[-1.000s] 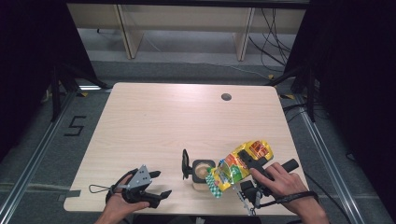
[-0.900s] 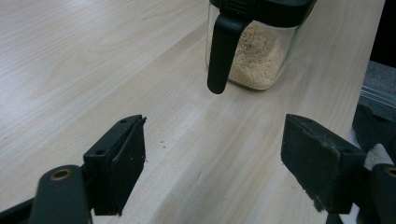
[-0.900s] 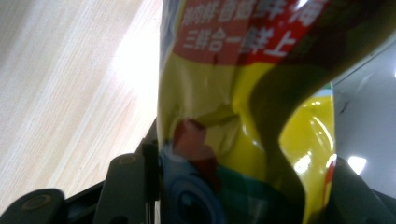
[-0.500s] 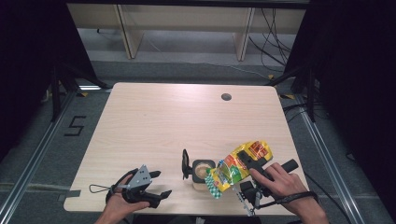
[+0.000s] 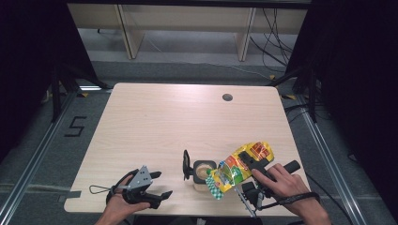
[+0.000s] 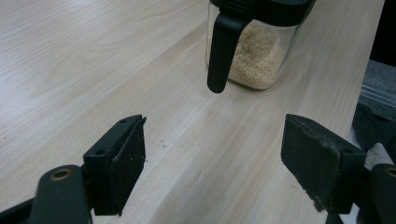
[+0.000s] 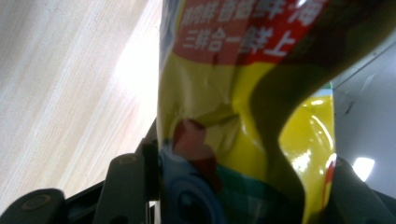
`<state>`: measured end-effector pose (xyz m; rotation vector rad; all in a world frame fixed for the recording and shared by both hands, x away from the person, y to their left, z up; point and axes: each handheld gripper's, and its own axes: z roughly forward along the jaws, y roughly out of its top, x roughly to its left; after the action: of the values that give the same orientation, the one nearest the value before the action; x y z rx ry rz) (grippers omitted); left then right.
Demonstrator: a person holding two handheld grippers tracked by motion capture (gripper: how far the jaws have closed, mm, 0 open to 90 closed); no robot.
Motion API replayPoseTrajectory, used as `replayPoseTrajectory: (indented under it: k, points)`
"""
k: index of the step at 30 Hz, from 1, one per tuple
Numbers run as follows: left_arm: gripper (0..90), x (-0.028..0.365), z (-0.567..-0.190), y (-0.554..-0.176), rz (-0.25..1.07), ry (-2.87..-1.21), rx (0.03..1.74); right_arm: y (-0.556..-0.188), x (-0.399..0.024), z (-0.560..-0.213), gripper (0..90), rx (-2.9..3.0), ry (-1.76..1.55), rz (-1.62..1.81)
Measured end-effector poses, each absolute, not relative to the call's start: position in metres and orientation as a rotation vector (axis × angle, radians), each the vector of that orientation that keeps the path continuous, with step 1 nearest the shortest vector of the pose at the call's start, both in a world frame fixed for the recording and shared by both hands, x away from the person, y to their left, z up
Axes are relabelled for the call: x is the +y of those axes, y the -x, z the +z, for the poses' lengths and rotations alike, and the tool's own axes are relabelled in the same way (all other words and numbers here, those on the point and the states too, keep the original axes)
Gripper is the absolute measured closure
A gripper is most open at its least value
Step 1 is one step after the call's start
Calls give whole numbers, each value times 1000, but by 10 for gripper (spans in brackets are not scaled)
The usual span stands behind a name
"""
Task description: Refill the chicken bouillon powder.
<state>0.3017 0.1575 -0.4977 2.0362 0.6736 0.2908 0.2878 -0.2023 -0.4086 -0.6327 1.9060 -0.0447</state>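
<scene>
**A:** so what's the right hand got there?

**B:** the right gripper (image 5: 244,169) has its jaws clamped on a yellow snack bag (image 5: 237,168), one on each side. In the right gripper view the bag (image 7: 243,116) sits squeezed between the two black jaws, red panel with white print up top. It's tilted, with its lower end hanging right over the mouth of the jar (image 5: 202,172).

**A:** and the jar?

**B:** small clear one near the front edge of the table (image 5: 155,122), black rim, its black lid (image 5: 186,164) flipped up on the left side. From the left gripper view you can see pale grainy stuff inside the jar (image 6: 254,51), and a black tab (image 6: 222,51) hanging down its front.

**A:** left hand doing anything?

**B:** nope. The left gripper (image 5: 152,187) is low at the front left of the table, well apart from the jar, jaws spread wide with only bare wood between them. It points toward the jar.

**A:** anything else on the table?

**B:** just a round dark hole (image 5: 227,97) near the far edge.
</scene>
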Motion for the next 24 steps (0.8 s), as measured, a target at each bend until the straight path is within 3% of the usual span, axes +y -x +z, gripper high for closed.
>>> replayPoseTrajectory:
  k: [24]
  points:
    - [216, 158, -498, -301, 289, -2034, 672, -291, -202, -412, 514, 1913, 652, -54]
